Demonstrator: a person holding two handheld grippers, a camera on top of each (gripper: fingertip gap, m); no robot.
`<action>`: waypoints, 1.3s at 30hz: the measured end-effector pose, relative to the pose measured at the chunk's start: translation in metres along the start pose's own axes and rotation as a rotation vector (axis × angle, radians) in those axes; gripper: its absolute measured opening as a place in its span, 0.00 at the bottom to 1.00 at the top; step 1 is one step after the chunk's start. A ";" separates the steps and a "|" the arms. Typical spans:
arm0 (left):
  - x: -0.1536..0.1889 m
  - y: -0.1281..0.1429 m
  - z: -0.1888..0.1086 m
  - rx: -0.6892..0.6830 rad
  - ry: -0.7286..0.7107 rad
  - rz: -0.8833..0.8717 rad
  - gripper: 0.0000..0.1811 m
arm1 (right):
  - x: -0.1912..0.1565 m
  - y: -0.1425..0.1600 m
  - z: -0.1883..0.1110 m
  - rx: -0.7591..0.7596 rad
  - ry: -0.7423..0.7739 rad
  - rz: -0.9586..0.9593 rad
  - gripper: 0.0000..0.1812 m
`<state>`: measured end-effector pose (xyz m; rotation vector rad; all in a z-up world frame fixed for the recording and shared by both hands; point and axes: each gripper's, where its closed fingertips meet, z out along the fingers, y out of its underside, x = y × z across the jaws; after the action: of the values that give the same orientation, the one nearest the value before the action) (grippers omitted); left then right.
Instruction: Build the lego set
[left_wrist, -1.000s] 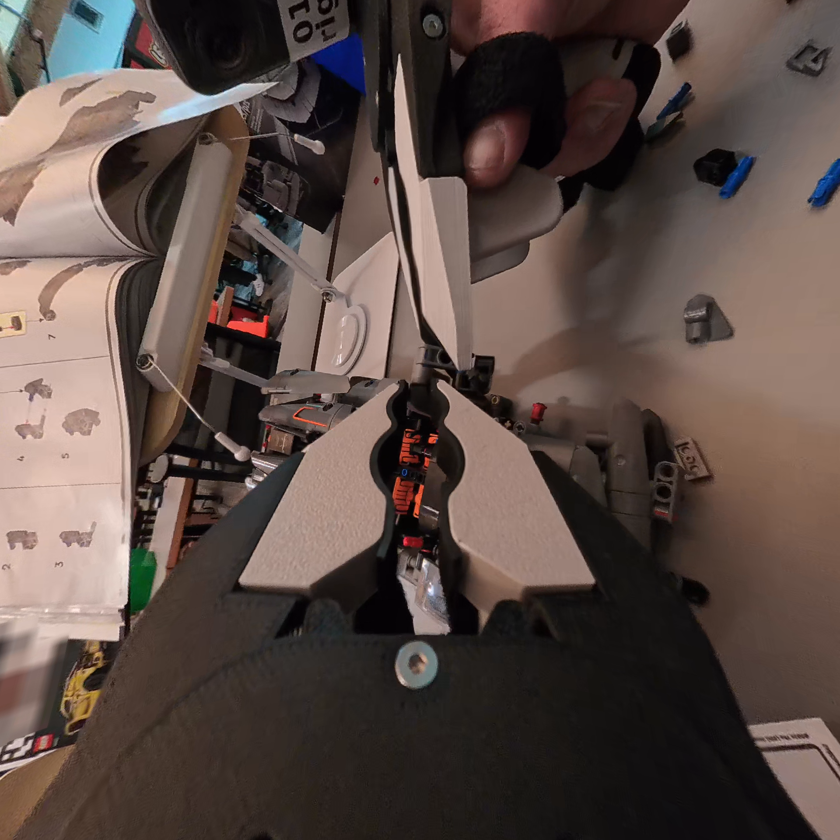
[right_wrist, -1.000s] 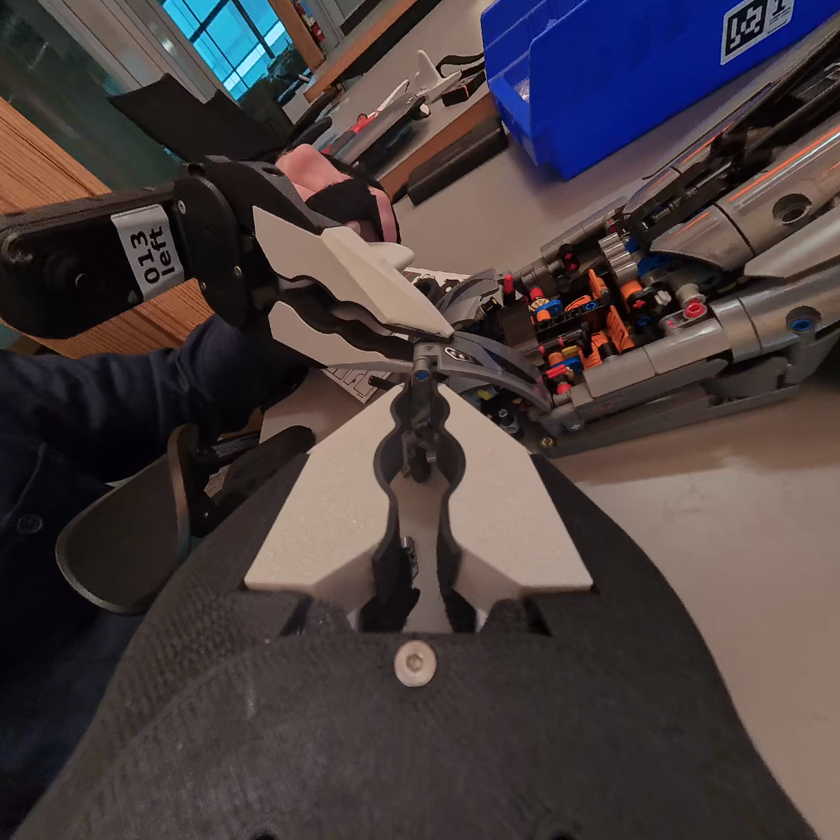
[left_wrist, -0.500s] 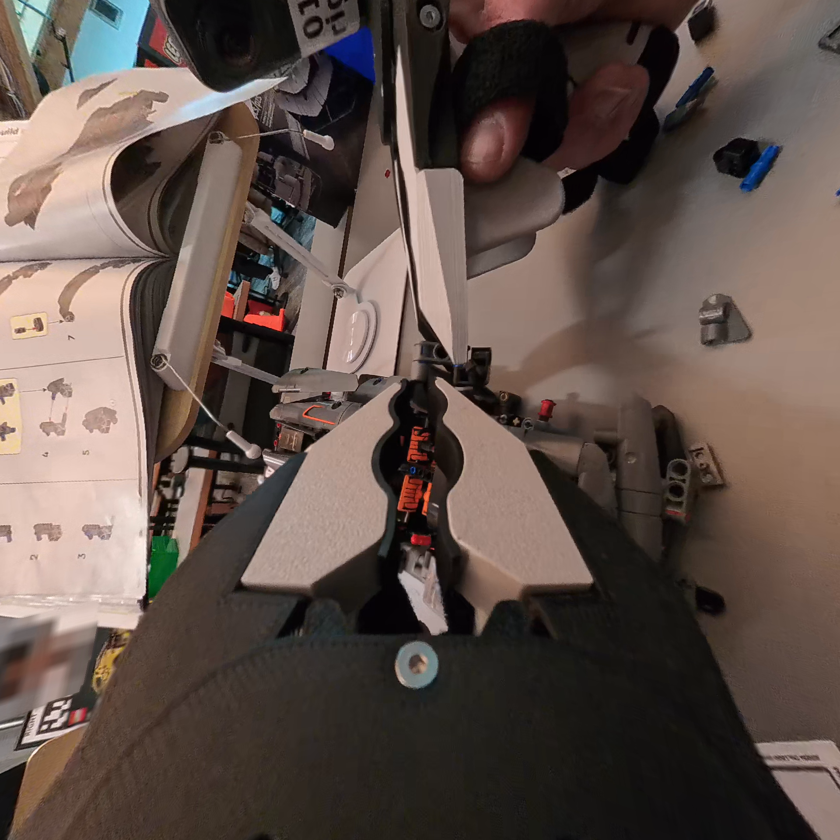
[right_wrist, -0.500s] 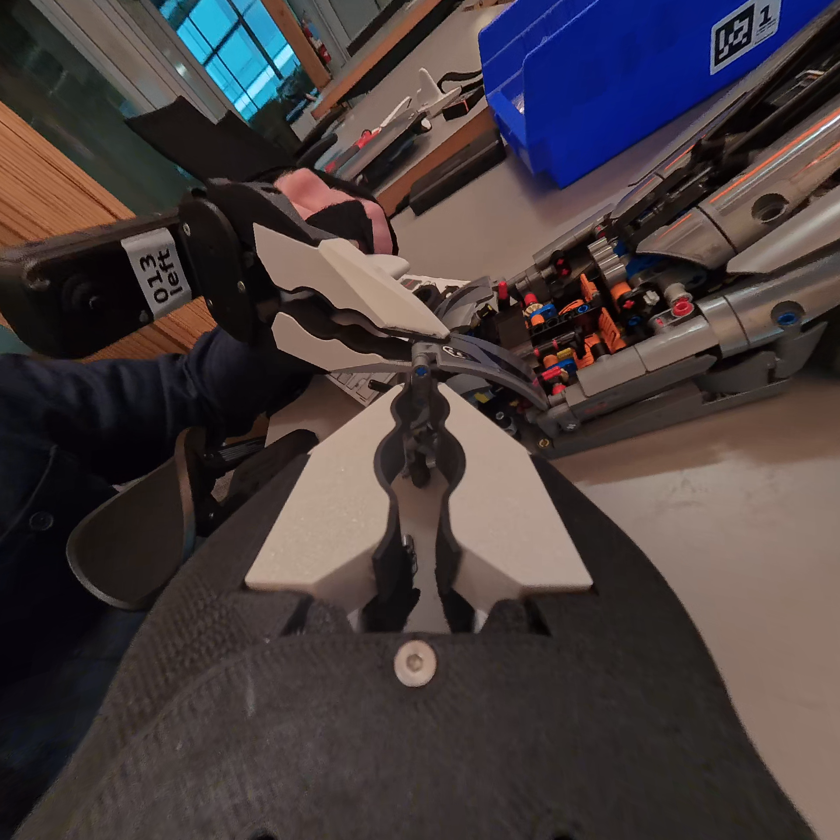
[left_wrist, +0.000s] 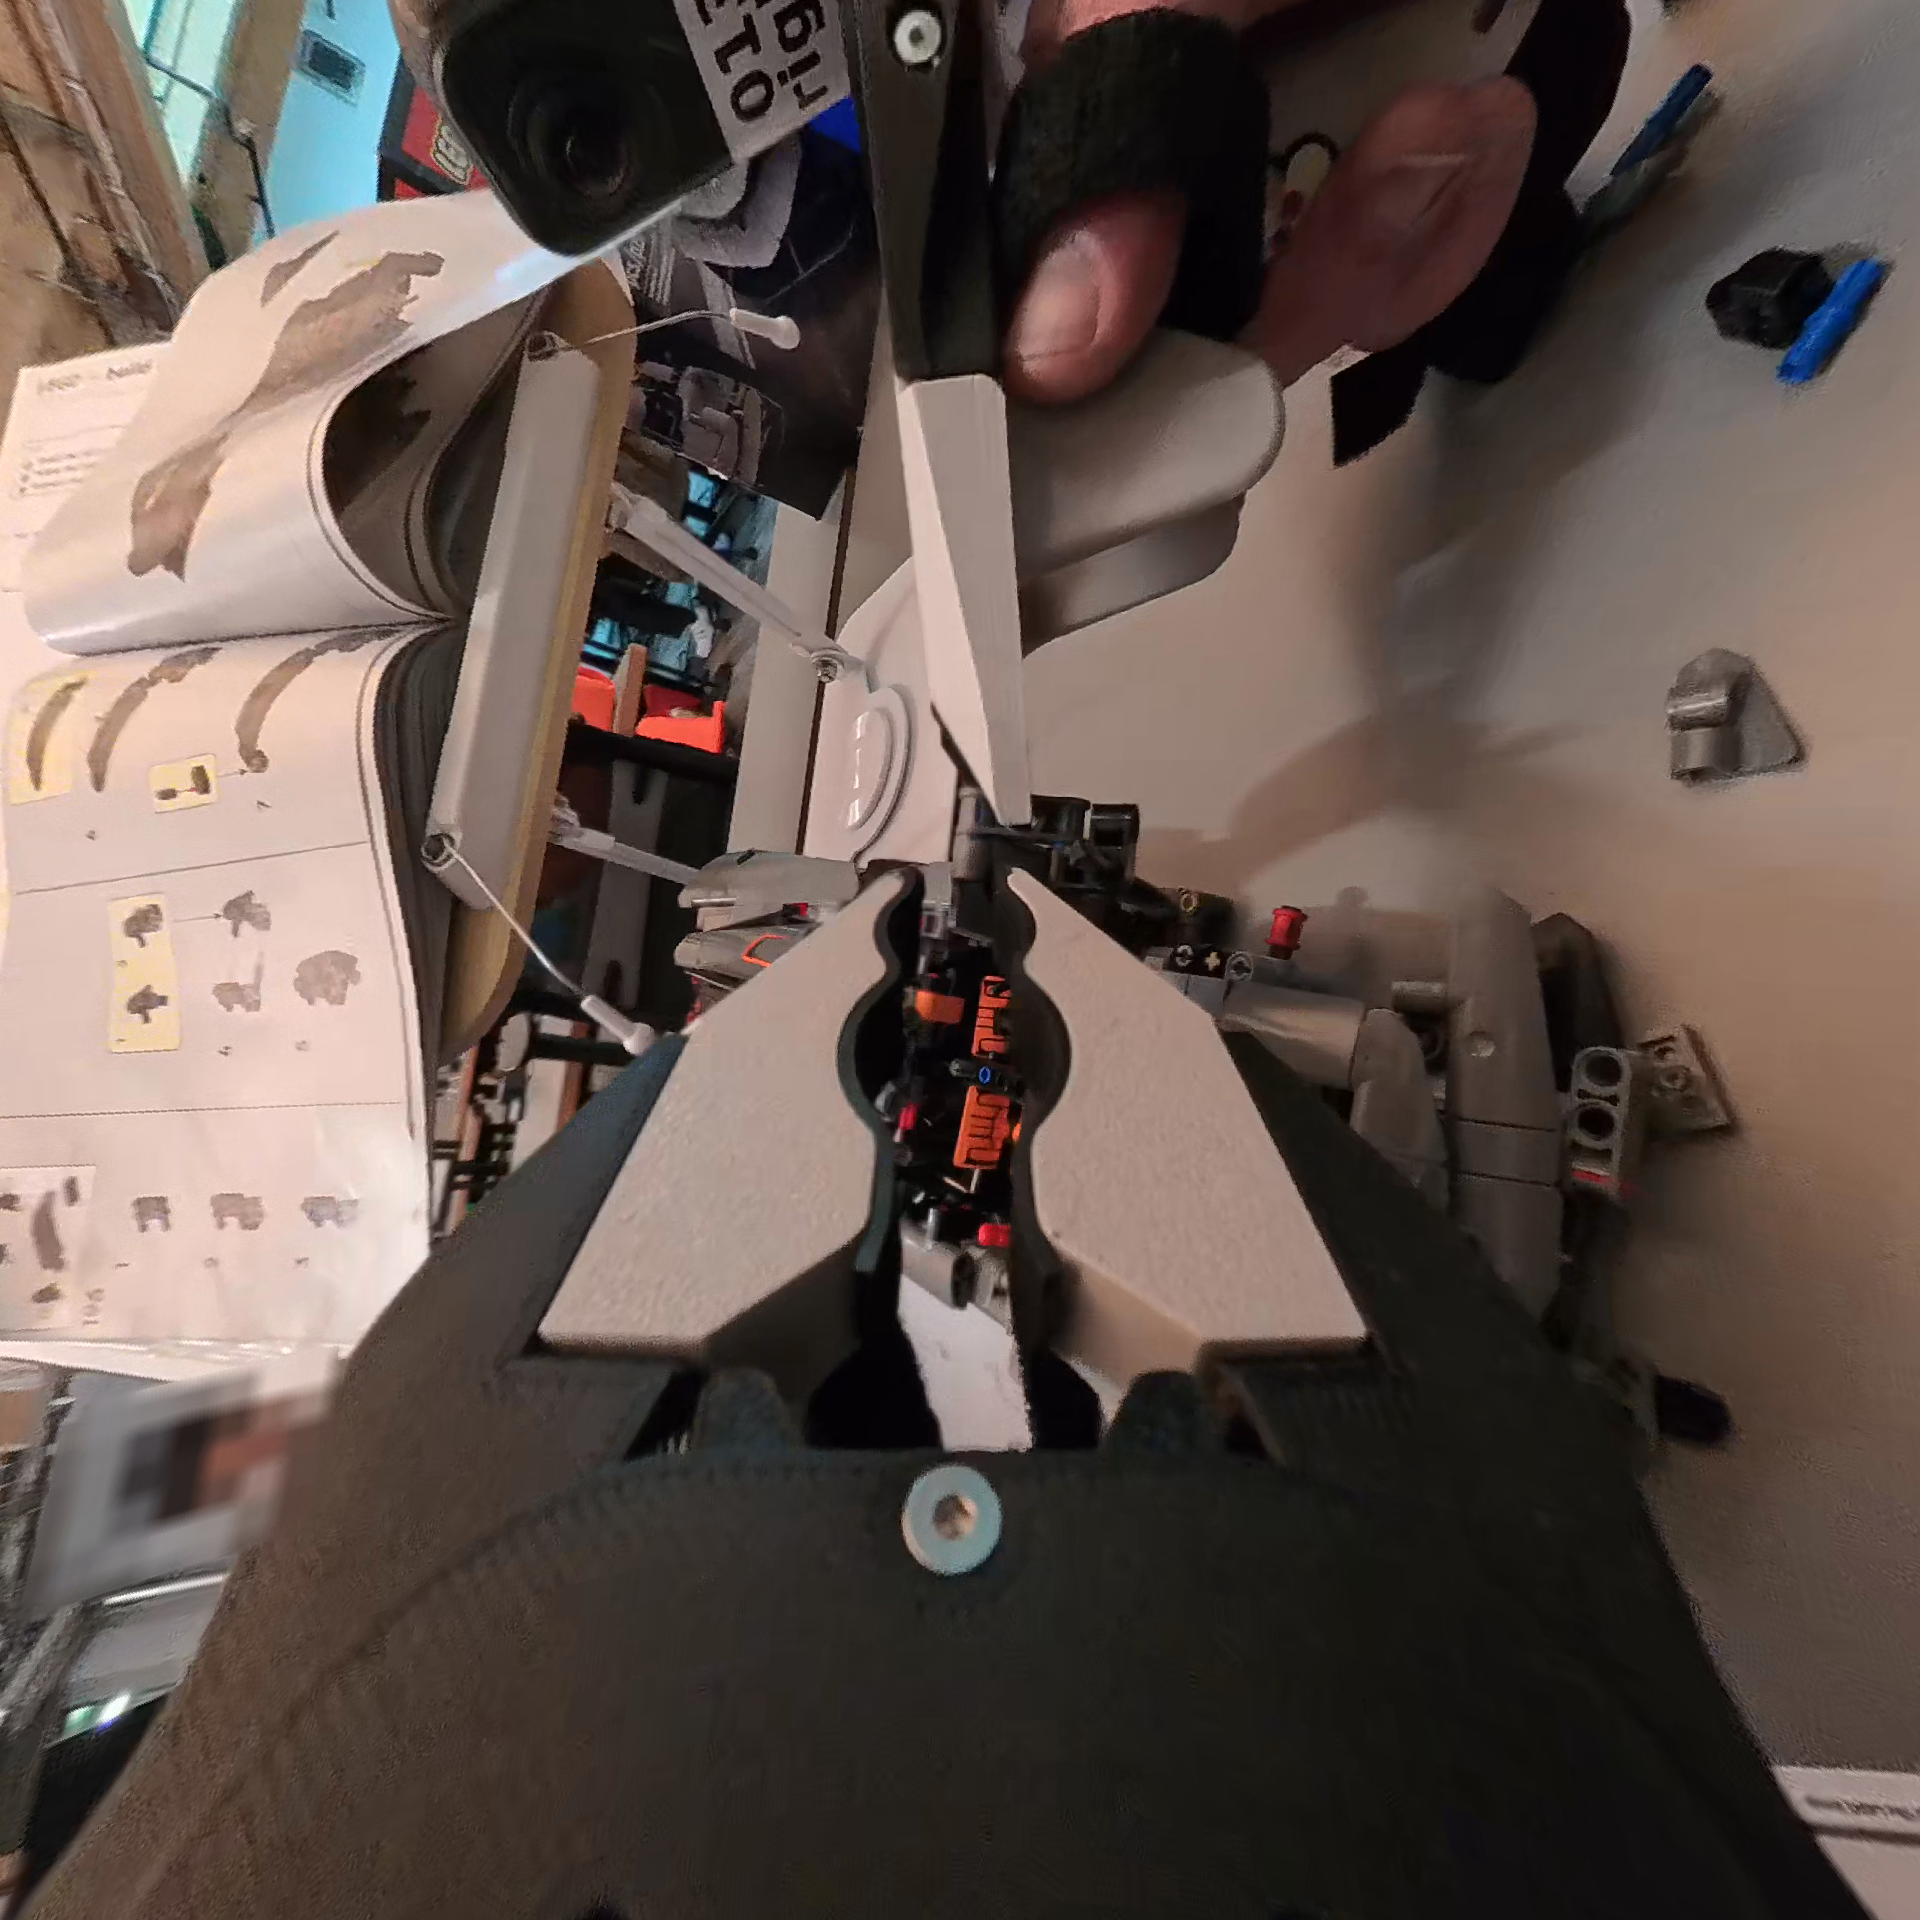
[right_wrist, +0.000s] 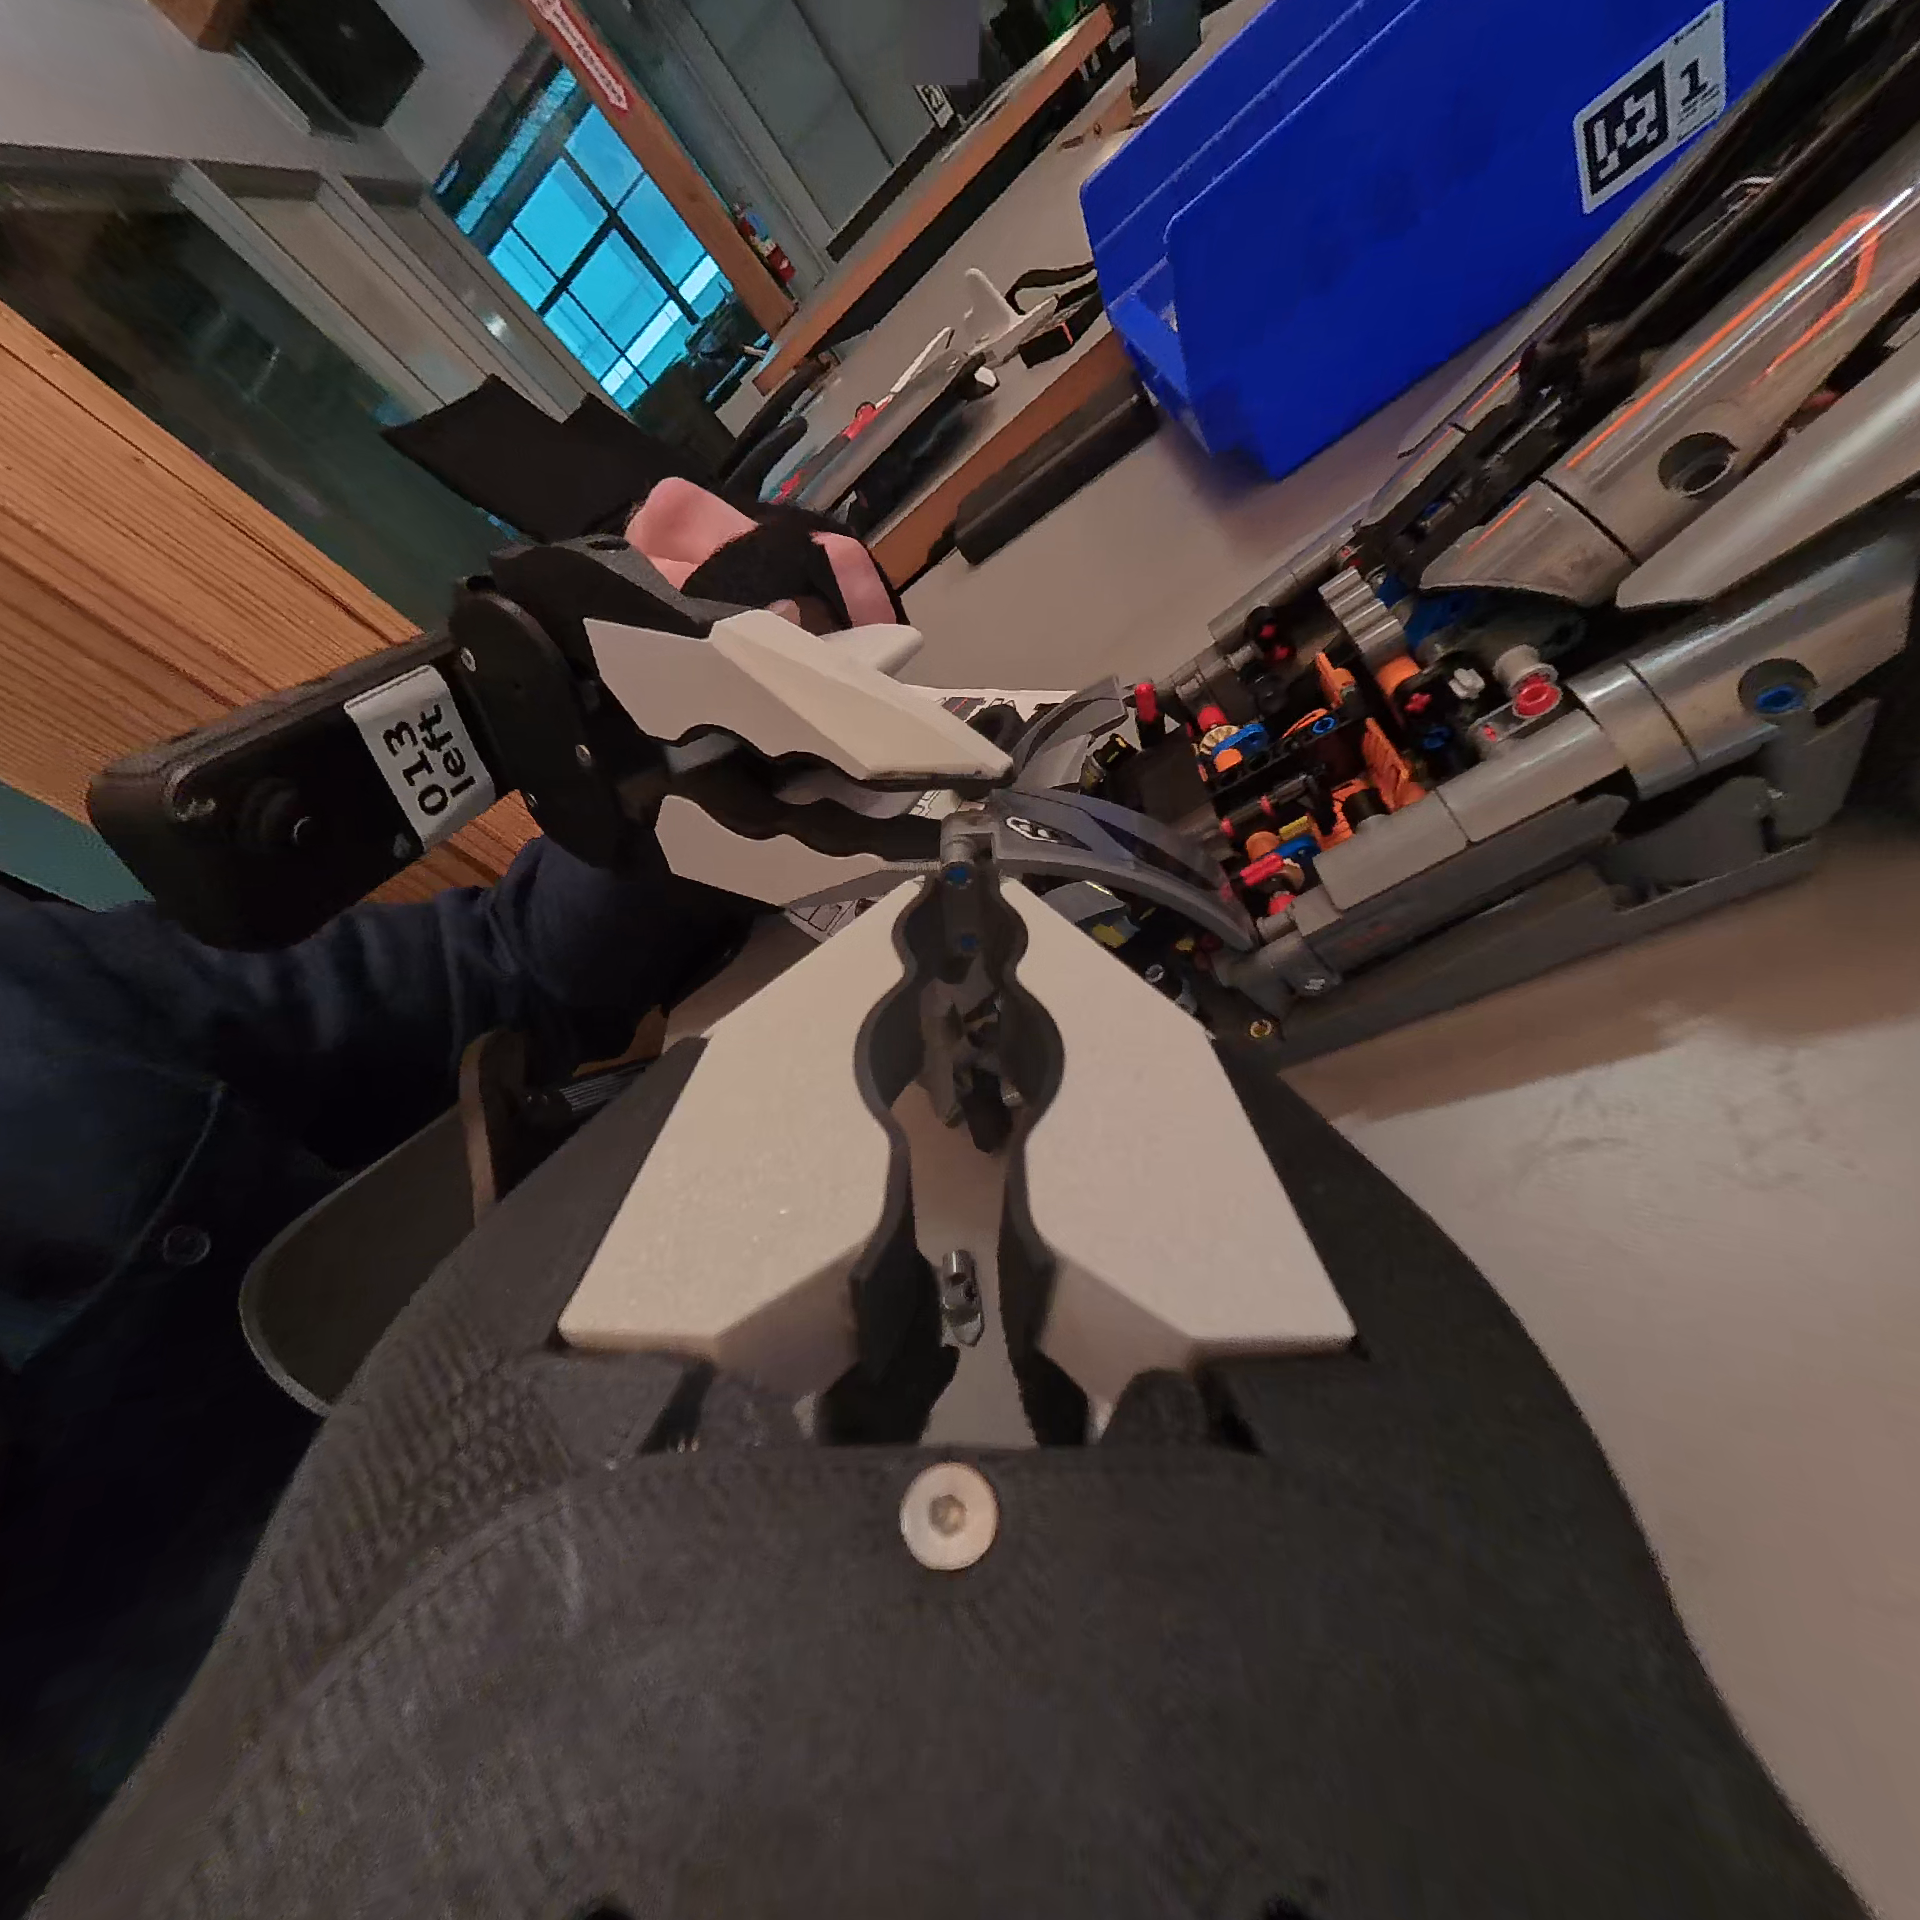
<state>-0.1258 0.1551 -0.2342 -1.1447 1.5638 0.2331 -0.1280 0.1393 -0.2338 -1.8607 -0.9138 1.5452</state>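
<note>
Lego subassembly (right_wrist: 961, 966), small and dark grey, pinched in right gripper (right_wrist: 961, 904); left gripper (right_wrist: 935, 800) clamps curved panel (right_wrist: 1101, 842) at 12 o'clock. Step: mating. Next: align, press.

A workshop or lab: long grey table (right_wrist: 1558, 1195) with a blue parts bin (right_wrist: 1403, 239) at 1 o'clock, further workbenches (right_wrist: 935, 208) and large windows (right_wrist: 592, 281) at 11 o'clock.

A long grey lego car (right_wrist: 1621, 727) with its orange, blue and red insides exposed lies at the right of the frame; a small grey-black piece (right_wrist: 961, 997) sits at the centre, touching its curved front arch.
</note>
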 end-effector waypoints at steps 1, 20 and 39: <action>-0.001 0.000 0.000 -0.011 -0.011 0.019 0.06 | 0.000 0.000 0.000 -0.001 -0.001 0.003 0.02; 0.001 0.001 0.000 -0.041 -0.007 -0.005 0.02 | -0.001 -0.002 -0.004 0.037 0.025 -0.012 0.01; 0.002 0.001 0.003 -0.031 -0.002 0.000 0.06 | -0.002 -0.004 -0.007 0.049 -0.011 0.023 0.02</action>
<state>-0.1244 0.1562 -0.2377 -1.1682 1.5633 0.2597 -0.1225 0.1399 -0.2281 -1.8366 -0.8548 1.5788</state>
